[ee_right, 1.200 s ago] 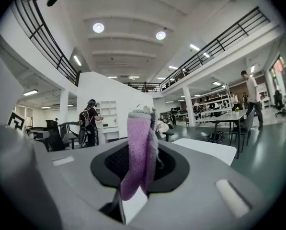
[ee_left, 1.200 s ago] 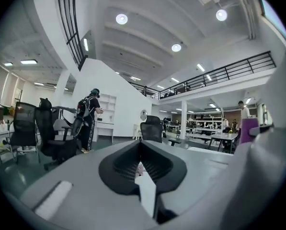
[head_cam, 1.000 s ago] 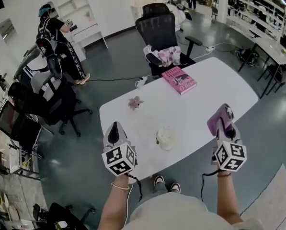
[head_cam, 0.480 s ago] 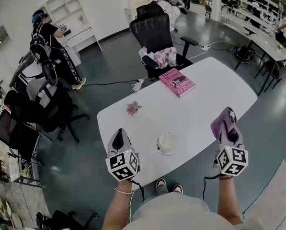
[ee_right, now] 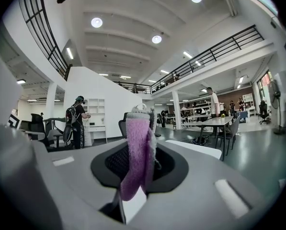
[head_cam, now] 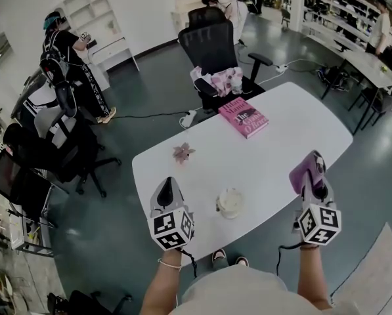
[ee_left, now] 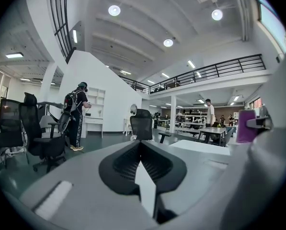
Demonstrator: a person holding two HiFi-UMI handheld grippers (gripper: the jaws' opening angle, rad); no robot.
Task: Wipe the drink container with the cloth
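Note:
A pale, round drink container (head_cam: 230, 203) stands on the white table (head_cam: 281, 143) near its front edge. It is between my two grippers and neither touches it. My left gripper (head_cam: 167, 185) is to its left, over the table's near left edge. Its jaws are shut with nothing in them (ee_left: 141, 145). To the container's right, my right gripper (head_cam: 312, 167) is shut on a purple cloth (head_cam: 303, 165). The cloth (ee_right: 137, 152) hangs folded between the jaws. In the left gripper view the cloth (ee_left: 246, 126) shows at the far right.
On the table's far side lies a pink book (head_cam: 245, 117), and a small pink item (head_cam: 182, 152) sits at its left. A black office chair (head_cam: 212, 44) with clothes on it stands behind the table. More chairs (head_cam: 58, 143) and a person with a backpack (head_cam: 67, 54) are at the left.
My left gripper has sunk a little and drifted toward the table's near edge, still shut. The right gripper keeps its place with the cloth in it.

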